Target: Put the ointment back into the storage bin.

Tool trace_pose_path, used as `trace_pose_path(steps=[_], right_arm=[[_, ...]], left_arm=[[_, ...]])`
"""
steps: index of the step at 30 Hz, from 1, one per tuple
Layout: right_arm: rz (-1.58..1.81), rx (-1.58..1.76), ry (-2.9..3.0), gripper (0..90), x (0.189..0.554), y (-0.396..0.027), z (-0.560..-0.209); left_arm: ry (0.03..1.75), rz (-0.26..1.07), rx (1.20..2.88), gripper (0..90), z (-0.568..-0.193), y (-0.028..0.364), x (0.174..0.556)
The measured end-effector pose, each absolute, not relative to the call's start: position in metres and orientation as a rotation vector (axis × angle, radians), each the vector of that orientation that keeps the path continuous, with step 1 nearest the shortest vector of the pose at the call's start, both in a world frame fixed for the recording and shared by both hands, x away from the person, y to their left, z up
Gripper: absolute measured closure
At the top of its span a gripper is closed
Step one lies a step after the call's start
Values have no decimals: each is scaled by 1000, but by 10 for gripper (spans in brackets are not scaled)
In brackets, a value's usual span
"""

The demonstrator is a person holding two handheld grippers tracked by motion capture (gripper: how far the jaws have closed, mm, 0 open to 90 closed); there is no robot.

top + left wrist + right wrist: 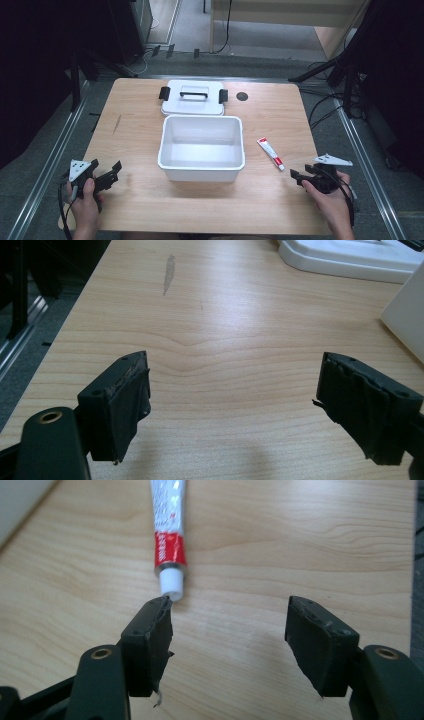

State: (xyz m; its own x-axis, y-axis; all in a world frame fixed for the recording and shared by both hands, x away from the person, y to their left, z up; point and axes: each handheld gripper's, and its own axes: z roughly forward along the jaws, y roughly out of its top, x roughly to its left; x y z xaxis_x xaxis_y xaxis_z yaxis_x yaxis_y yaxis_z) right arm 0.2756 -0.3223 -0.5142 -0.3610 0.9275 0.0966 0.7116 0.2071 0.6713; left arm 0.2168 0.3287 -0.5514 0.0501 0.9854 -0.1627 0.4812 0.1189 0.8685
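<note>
A small white tube with a red band and a white cap (pixel 270 153) lies flat on the light wooden table (pixel 135 150), to the right of the box and a little apart from it. In the high view its long axis runs diagonally: the cap end points toward the near right, to the right gripper (pixel 296 177), and the flat end points away toward the far left. In the right gripper view the tube (pixel 169 530) goes straight away from the camera, and its white cap is just in front of the tip of the left-hand jaw; I cannot tell if they touch.

The white rectangular plastic box (pixel 201 170) stands in the middle of the table, open on top, and nothing lies inside it. Its white lid with a grey handle and two black clips (pixel 192 102) lies flat behind the box, just beside its far wall.

The right gripper is released, its jaws are wide apart and hold nothing. The left gripper (pixel 111 175) is near the left front corner of the table, in the person's left hand (pixel 82 200), also released and with nothing between the jaws.

The left gripper view gives what the high view cannot: a grey smear (pixel 169 272) in detail on the wood, and the lid's edge (pixel 345 260) from low. The high view gives the small dark round hole (pixel 242 96) in the table beside the lid.
</note>
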Motion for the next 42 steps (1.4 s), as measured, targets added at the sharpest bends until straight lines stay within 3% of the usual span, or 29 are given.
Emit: trace_pose_path(steps=[12,22,42], right_arm=[[391,1512,2489,324,323,-273,-489],[23,1583,2632,356,363,-248,-485],[-77,1606,2694,626,400,-216,-498]], left_arm=[[1548,757,1492,146,-552,329,217],[1551,753,1491,146,-552,329,218],[1550,749,1489,147,-552,329,218]])
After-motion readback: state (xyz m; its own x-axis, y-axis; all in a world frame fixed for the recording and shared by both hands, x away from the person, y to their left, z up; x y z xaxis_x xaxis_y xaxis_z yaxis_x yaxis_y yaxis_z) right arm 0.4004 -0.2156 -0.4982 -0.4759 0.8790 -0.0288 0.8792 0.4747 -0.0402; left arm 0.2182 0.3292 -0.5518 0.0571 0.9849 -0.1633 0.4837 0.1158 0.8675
